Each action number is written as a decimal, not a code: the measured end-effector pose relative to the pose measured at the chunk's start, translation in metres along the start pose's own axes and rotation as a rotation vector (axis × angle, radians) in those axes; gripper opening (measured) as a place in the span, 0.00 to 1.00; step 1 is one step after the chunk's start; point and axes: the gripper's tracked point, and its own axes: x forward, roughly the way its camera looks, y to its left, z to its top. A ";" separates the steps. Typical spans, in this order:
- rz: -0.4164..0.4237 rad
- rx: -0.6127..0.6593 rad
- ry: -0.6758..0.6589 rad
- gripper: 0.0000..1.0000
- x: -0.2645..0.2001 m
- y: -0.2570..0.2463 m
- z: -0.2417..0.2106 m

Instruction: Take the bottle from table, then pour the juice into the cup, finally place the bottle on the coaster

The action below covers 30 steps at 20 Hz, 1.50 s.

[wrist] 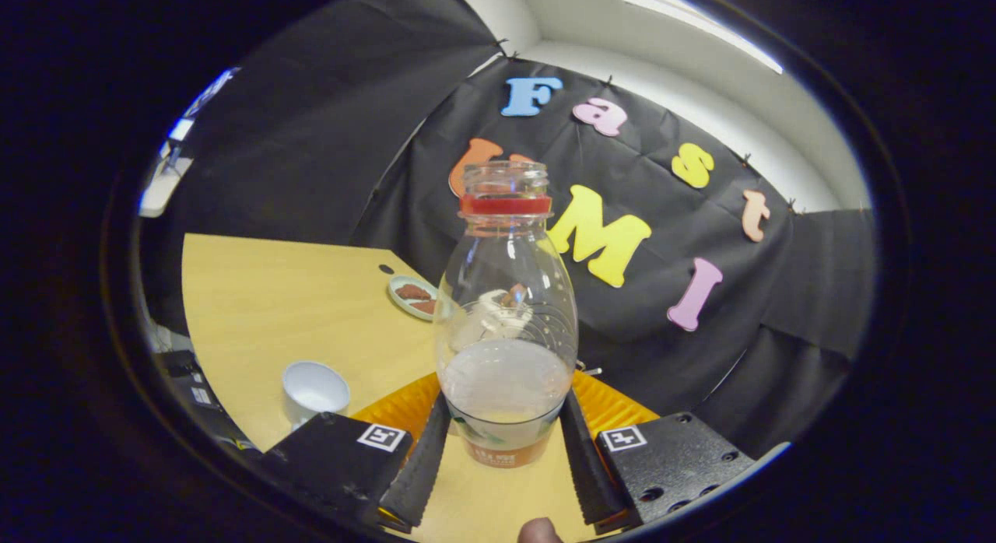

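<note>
1. Between the fingers [436,442] stands the bottle [506,317], upright, uncapped, a little pale juice in its base; the gripper [504,450] is clenched on its lower part, both fingers pressing.
2. Behind the bottle's base: an orange coaster [401,407].
3. Left of the bottle: a white cup [314,389] on the table [288,302].
4. Beyond the bottle's left shoulder: a small dish [414,297].

— What's my gripper [504,457] clamped on?
— A clear, glossy plastic bottle [506,325], low centre; both ribbed fingers press it.
— And below?
— A smooth, matt wood-look table [288,302]; a ridged coaster [615,407]; a glossy cup [314,389], lower left.
</note>
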 end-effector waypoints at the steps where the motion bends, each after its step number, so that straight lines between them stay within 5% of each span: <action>1: 0.003 0.047 -0.017 0.77 0.001 -0.003 0.004; 6: 0.024 0.241 -0.071 0.77 0.026 -0.015 0.014; 13: 0.052 0.441 0.015 0.76 0.102 -0.032 -0.015; 30: 0.077 0.427 0.145 0.80 0.204 0.011 -0.107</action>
